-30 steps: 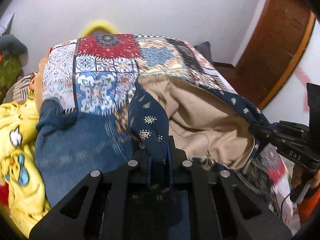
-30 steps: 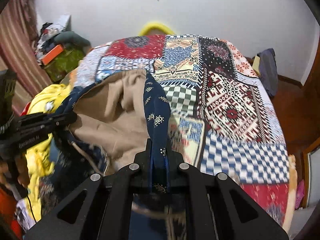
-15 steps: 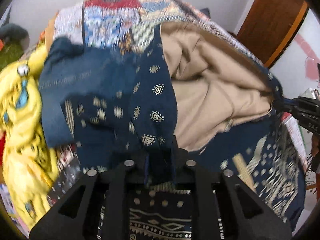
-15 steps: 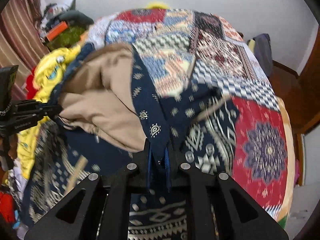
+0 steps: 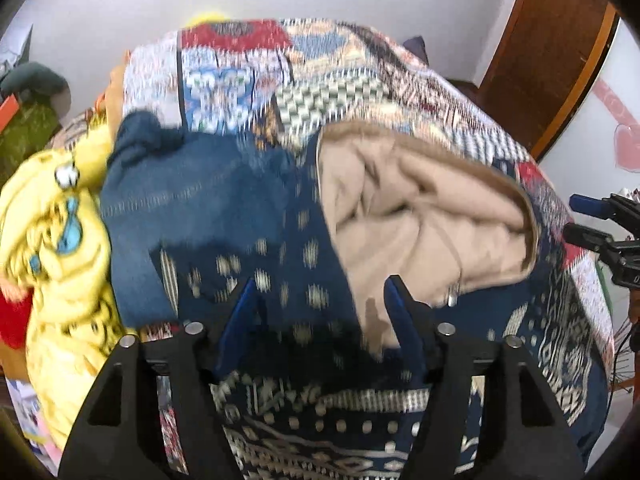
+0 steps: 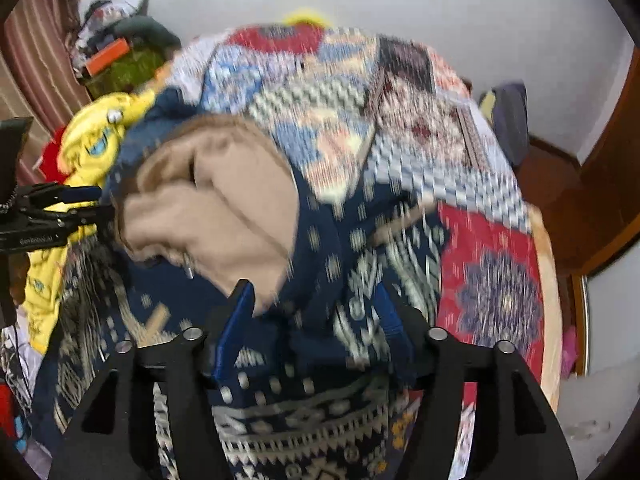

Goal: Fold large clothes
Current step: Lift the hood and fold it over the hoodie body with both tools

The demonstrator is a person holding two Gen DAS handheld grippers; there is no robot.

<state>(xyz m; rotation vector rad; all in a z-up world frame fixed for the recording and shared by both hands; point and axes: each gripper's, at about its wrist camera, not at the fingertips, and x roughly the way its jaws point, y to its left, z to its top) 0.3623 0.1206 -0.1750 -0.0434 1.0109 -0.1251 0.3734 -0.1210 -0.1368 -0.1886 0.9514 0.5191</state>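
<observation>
A navy patterned hooded garment (image 5: 304, 264) with a tan lining (image 5: 420, 216) lies on the patchwork bedspread (image 5: 360, 80), its hood open upward. It also shows in the right wrist view (image 6: 360, 264), tan lining (image 6: 224, 208) to the left. My left gripper (image 5: 320, 300) is open just above the navy cloth, fingers spread and holding nothing. My right gripper (image 6: 316, 304) is open too, over the garment's right side. Each gripper shows at the edge of the other's view, the right one (image 5: 596, 224) and the left one (image 6: 60, 208).
Blue jeans (image 5: 192, 208) and a yellow cartoon-print cloth (image 5: 60, 248) lie left of the garment. A wooden door (image 5: 552, 48) stands at the right. A cluttered corner with green and orange items (image 6: 116, 60) is at the far left. The frames are motion blurred.
Both grippers were shut on the garment's navy edge and lowered it onto the bed. Now both have opened and let it go, and the garment lies flat.
</observation>
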